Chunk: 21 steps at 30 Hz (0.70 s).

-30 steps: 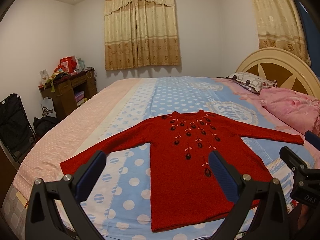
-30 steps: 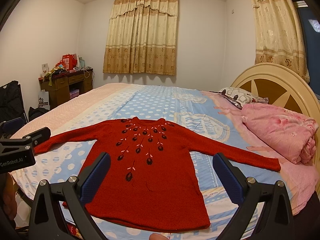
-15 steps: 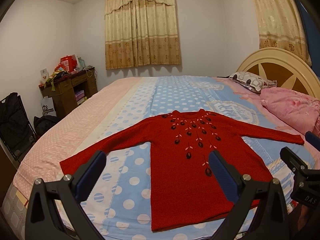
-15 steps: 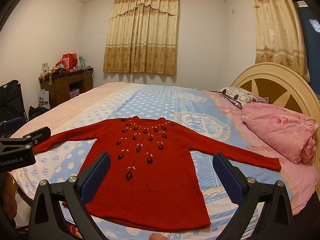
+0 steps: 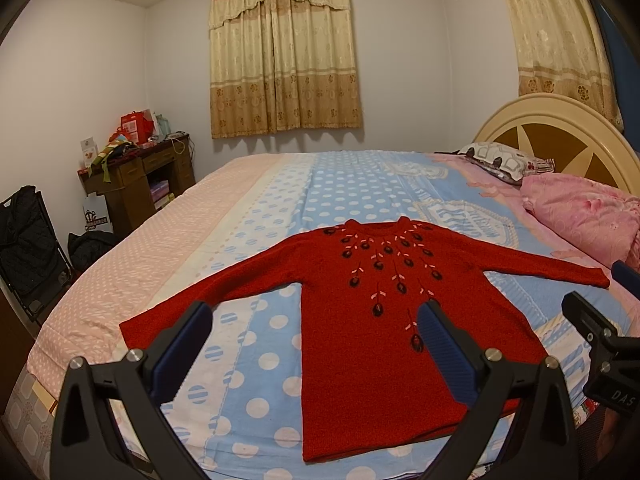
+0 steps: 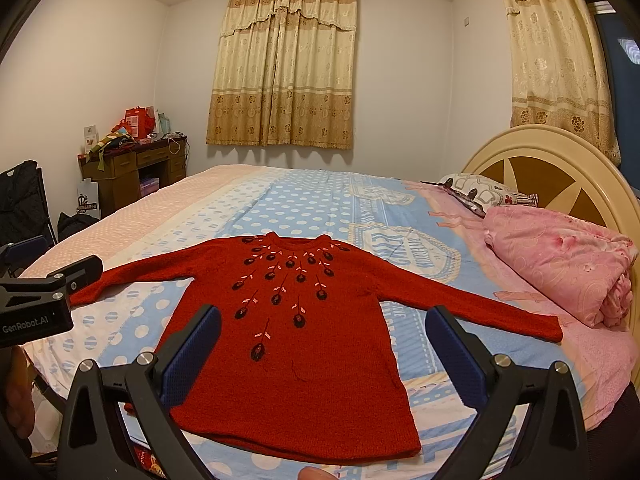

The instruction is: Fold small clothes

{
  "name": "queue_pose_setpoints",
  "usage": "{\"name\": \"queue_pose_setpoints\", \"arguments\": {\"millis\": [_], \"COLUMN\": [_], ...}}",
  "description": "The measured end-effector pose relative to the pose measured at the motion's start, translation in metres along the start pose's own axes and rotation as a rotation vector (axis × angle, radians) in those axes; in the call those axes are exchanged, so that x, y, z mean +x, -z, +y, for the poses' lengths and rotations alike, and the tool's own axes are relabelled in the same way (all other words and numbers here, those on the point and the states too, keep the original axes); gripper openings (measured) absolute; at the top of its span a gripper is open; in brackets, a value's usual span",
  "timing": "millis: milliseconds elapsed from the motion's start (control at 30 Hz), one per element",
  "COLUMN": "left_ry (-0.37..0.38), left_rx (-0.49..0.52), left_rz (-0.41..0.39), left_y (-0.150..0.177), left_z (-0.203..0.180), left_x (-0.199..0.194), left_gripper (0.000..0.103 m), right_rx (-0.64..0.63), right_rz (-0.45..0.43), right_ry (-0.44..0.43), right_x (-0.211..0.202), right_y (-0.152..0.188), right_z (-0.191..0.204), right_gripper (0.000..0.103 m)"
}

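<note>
A small red knitted sweater (image 5: 372, 344) (image 6: 304, 344) with dark flower embroidery lies flat on the bed, sleeves spread to both sides, hem nearest me. My left gripper (image 5: 316, 320) hovers above the hem's left part, open and empty. Over the hem hangs my right gripper (image 6: 324, 322), jaws wide apart, holding nothing. Each gripper shows at the edge of the other's view: the right one (image 5: 600, 344) and the left one (image 6: 44, 300).
The bed (image 5: 280, 200) has a blue polka-dot and pink sheet. A folded pink quilt (image 6: 560, 260) and a patterned pillow (image 6: 480, 194) lie by the cream headboard (image 6: 560, 168) at right. A cluttered wooden desk (image 5: 136, 176) and black bags (image 5: 28, 240) stand at left.
</note>
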State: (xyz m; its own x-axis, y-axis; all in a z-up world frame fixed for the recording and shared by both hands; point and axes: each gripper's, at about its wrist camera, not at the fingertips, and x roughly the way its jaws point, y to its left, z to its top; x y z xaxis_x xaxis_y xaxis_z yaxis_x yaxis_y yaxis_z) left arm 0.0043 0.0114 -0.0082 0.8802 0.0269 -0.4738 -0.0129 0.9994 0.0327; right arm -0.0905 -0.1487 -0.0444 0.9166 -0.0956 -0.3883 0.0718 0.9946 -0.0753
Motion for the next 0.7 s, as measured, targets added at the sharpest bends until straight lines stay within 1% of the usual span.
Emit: {"name": "queue_pose_setpoints", "arguments": {"millis": [700], "left_ry": [-0.001], "left_rx": [0.002], "left_rz": [0.003], "left_y": [-0.0002], "left_z": [-0.0003], "left_x": [-0.0002], "left_gripper": [0.103], "right_rx": [-0.001], "right_rz": [0.004], "right_ry": [-0.001], "right_x": [-0.0007], "right_y": [0.0039], "right_z": [0.0006], "right_gripper": [0.102]}}
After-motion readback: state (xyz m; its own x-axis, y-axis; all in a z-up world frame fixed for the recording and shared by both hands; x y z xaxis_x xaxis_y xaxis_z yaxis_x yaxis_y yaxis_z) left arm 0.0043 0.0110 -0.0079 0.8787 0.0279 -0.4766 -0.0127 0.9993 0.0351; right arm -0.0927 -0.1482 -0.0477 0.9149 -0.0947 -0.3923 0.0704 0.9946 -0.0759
